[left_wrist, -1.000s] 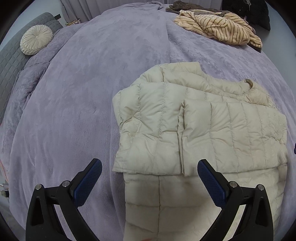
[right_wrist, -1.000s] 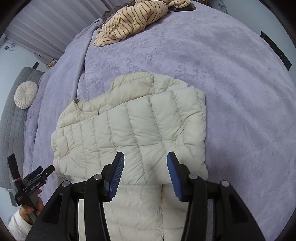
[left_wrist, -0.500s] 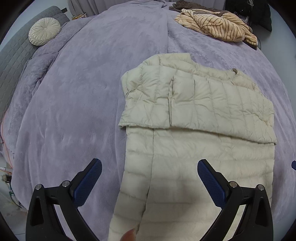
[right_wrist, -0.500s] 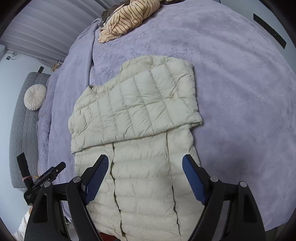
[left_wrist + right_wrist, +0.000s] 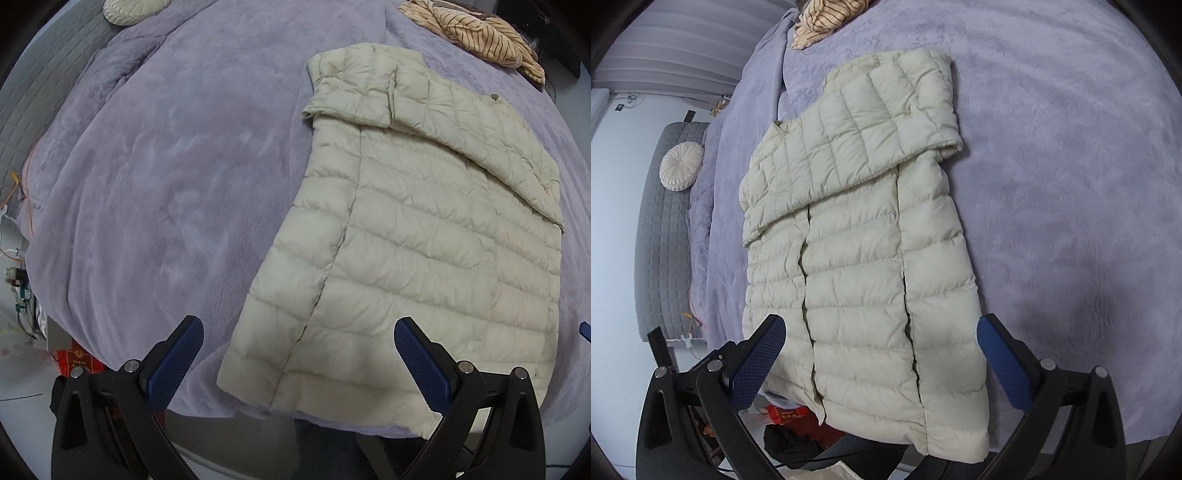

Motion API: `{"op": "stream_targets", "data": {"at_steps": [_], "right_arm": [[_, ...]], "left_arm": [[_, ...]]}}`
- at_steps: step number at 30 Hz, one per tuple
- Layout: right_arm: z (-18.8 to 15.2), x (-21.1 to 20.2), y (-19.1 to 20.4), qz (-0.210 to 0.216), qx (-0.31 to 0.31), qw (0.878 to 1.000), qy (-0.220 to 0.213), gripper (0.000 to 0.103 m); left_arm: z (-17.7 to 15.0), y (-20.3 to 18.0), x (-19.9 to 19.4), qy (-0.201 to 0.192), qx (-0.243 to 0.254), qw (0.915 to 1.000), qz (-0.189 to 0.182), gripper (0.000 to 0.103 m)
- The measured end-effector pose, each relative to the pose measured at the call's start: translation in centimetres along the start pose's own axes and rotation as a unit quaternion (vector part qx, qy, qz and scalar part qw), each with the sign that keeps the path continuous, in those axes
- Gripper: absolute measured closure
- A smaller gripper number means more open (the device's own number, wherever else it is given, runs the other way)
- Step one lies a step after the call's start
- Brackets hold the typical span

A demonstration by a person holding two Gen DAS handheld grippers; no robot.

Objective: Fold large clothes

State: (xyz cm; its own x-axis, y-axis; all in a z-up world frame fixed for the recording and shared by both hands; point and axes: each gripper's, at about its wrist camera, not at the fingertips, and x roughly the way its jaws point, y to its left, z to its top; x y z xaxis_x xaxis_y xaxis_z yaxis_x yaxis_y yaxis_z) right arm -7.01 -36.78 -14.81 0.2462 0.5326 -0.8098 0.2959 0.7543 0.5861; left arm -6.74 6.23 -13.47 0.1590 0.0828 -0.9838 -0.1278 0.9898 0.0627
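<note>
A cream quilted jacket [image 5: 417, 236] lies flat on the purple blanket [image 5: 166, 177] covering the bed. Its long axis runs from the near edge toward the far side — hem nearest the cameras, collar end farthest, with the sleeves folded across the upper part. The hem reaches the near edge of the bed. The left gripper [image 5: 299, 363] hangs above the hem with its jaws spread wide, holding nothing. The right gripper [image 5: 881, 354] is likewise released, its blue pads [image 5: 1004, 365] apart over the jacket's lower end. Beyond the collar lies a striped garment [image 5: 476, 31]; a round cushion [image 5: 680, 167] rests by the grey headboard [image 5: 661, 236].
</note>
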Motion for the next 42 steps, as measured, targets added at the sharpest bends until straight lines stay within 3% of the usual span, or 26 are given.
{"op": "stream_targets", "data": {"at_steps": [3,7,14,18,24,27,29,31,32,33,35,36,40,42], "right_arm": [[-1.7,0.4,-1.6,0.014,0.020,1.000,0.014,0.000],[-4.7,1.5,-3.8,0.029,0.052,0.998,0.024,0.000],[-9.7,4.5,-6.5,0.020,0.097,0.994,0.040,0.000],[-11.2,5.7,-6.9,0.050,0.121,0.991,0.030,0.000],[-11.8,6.7,-5.1,0.127,0.125,0.984,0.017,0.000],[-12.1,7.1,-3.9,0.145,0.120,0.982,0.011,0.000],[-12.4,7.3,-3.4,0.145,0.122,0.982,0.004,0.000],[-12.7,7.3,-3.2,0.141,0.131,0.981,-0.007,0.001],[-12.9,7.2,-3.2,0.142,0.138,0.980,-0.014,0.002],[-12.9,7.1,-3.2,0.143,0.146,0.979,-0.021,0.009],[-13.1,7.1,-3.5,0.149,0.167,0.974,-0.026,0.048],[-13.3,7.2,-3.8,0.147,0.178,0.973,-0.023,0.088],[-13.2,7.0,-3.2,0.160,0.173,0.972,-0.026,0.091],[-12.8,5.7,-2.4,0.191,0.163,0.967,-0.034,0.092]], "left_arm": [[-0.6,1.9,1.2,0.018,0.000,0.9994,-0.030,0.000],[-1.0,3.5,3.4,0.028,0.041,0.9975,-0.051,0.000],[-1.7,5.2,7.7,0.072,0.081,0.9856,-0.130,0.000],[-1.8,4.8,9.2,0.099,0.088,0.9717,-0.196,0.000],[-1.8,2.8,9.1,0.103,0.118,0.9609,-0.229,0.000],[-1.5,2.2,8.2,0.095,0.126,0.9568,-0.244,0.000],[-1.1,2.1,7.9,0.095,0.138,0.9538,-0.249,0.013],[-1.2,1.6,7.8,0.102,0.162,0.9537,-0.232,0.047],[-1.3,1.8,7.8,0.104,0.173,0.9535,-0.224,0.055],[-1.3,1.9,8.0,0.105,0.180,0.9528,-0.221,0.069],[-1.0,2.6,8.1,0.111,0.179,0.9506,-0.228,0.083],[-0.9,3.1,8.0,0.114,0.171,0.9488,-0.240,0.087],[0.0,4.7,5.9,0.107,0.157,0.9405,-0.282,0.091],[0.7,5.4,4.5,0.105,0.135,0.9302,-0.324,0.093]]}}
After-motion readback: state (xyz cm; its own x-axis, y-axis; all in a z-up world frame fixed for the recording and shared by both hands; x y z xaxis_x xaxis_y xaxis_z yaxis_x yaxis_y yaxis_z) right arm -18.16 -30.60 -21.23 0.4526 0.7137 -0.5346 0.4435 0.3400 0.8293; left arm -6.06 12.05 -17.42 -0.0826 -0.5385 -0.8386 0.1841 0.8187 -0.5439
